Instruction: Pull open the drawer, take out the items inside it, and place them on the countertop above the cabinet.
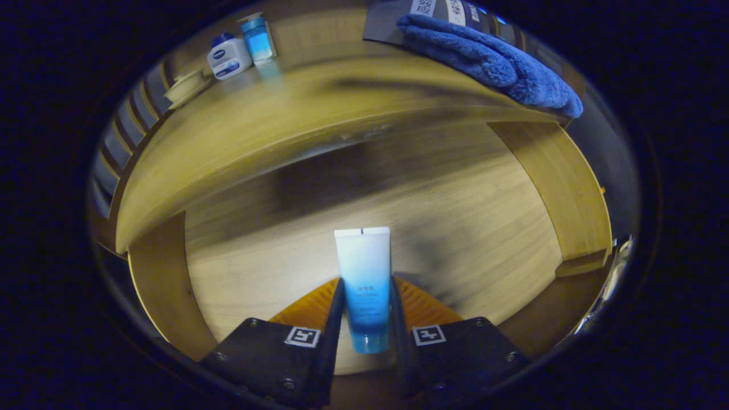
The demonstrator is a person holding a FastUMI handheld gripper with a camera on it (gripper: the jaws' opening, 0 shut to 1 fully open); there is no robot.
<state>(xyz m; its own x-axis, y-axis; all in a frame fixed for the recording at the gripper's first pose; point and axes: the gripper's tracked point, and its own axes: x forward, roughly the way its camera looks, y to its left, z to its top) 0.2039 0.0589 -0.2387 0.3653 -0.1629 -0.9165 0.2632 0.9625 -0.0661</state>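
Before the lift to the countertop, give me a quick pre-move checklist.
1. Claw shut on the white-and-blue squeeze tube: ok, a finger presses each side.
2. Tube sits straight between the fingers, flat crimped end pointing ahead: ok.
3. Wooden drawer pulled open: ok, its floor and side walls are exposed.
4. Tube lifted off the drawer floor: cannot tell.
5. Landing spot on the wooden countertop: ok, bare wood between the white-and-blue jar with the blue bottle and the blue fluffy towel.
6. Other items left in the drawer: cannot tell, the part under the counter edge is in shadow.
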